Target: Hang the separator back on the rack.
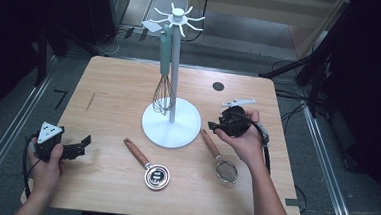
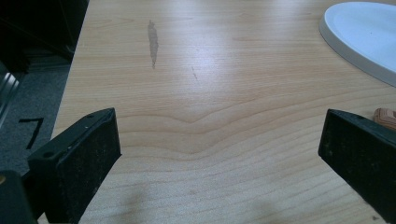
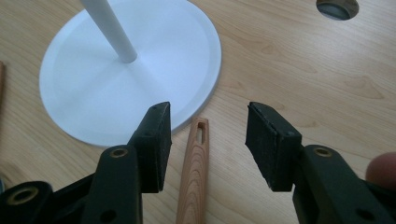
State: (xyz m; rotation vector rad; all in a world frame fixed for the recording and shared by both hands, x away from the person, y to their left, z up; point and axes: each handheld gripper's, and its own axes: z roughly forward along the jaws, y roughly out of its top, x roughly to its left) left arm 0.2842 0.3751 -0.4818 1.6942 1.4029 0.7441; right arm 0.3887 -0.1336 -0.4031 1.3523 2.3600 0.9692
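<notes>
Wooden table (image 1: 109, 92) carries a white stand (image 1: 171, 122) with a hanging whisk (image 1: 164, 88). Right gripper (image 3: 208, 140) hovers with jaws apart over the strainer's wooden handle (image 3: 194, 172), not touching it. Left gripper (image 2: 219, 154) rests with jaws wide apart, holding nothing.

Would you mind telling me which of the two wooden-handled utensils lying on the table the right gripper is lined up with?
The small strainer, right of the white stand: its handle lies between the right gripper's open jaws. The other utensil lies left of it.

strainer handle (image 3: 194, 172): lower end cut off by frame edge | stand base (image 2: 362, 37): mostly out of frame
</notes>
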